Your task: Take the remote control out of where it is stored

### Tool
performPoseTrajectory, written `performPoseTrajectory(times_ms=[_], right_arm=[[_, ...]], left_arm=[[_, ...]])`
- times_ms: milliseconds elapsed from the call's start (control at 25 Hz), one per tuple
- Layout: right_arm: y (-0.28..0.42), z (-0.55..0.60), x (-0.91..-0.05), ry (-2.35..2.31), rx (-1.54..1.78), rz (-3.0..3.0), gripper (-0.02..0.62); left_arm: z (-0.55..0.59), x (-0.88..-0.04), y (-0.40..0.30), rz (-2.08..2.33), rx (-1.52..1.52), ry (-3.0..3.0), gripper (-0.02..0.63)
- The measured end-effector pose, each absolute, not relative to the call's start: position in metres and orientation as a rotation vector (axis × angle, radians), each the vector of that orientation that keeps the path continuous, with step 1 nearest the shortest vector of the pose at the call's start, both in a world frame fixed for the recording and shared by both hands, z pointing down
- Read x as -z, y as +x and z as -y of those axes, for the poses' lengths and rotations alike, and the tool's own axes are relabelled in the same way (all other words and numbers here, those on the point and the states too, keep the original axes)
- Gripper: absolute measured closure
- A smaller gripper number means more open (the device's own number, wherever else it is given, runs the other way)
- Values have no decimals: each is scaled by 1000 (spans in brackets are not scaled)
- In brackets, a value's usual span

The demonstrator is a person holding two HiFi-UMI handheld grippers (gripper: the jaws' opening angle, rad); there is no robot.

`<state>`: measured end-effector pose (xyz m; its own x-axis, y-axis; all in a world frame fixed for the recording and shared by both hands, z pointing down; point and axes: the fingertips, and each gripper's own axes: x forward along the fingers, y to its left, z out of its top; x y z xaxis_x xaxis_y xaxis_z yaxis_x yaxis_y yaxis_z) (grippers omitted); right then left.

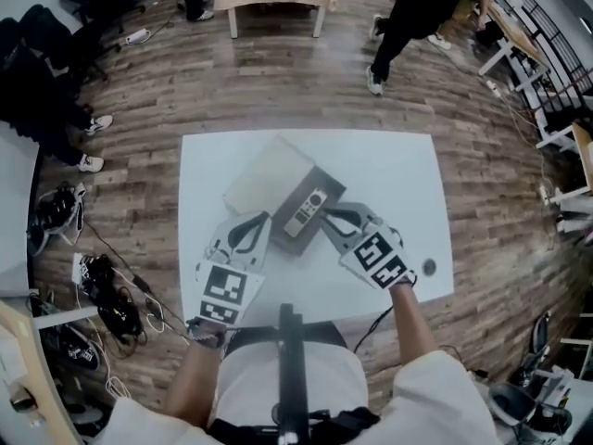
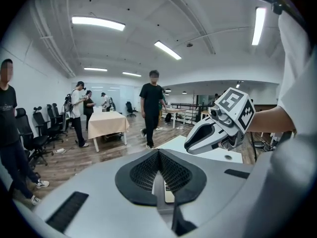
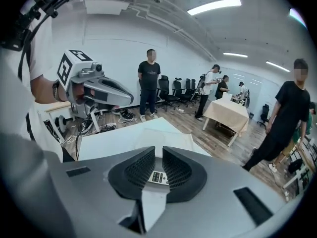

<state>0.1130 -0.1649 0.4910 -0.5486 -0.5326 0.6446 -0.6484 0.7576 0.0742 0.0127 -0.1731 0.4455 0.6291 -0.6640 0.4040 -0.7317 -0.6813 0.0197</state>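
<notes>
Left tongs point(image 2: 158, 153) have their tips pinched together, and the right tongs point(image 3: 162, 155) sit just a crack apart with the remote control point(image 1: 306, 211) showing through the gap. It's lying buttons-up in the dark box point(image 1: 331, 188) on the bench point(image 1: 398, 184), long axis diagonal, round-pad end pointing far-right.

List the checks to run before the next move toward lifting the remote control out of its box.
1. Open box, lid beside it: ok.
2. Remote control exposed in box: ok.
3. Right claw aimed at remote control, jaws slightly apart: ok.
4. Right claw's pads gripping remote control: not ok, not yet closed on it.
5. Left claw steadying box: cannot tell; jaws together.
</notes>
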Motion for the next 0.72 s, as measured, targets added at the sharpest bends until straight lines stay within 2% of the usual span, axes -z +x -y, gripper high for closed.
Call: performPoseTrajectory(times_ms=[640,720], right_arm=[[102,192,-564,501,-60,2161,541],[102,190,-576,455,-45,2129,522]], left_arm=[[199,-483,16,1233,-619,2539,607],[202,-489,17,1233,-632,2522,607]])
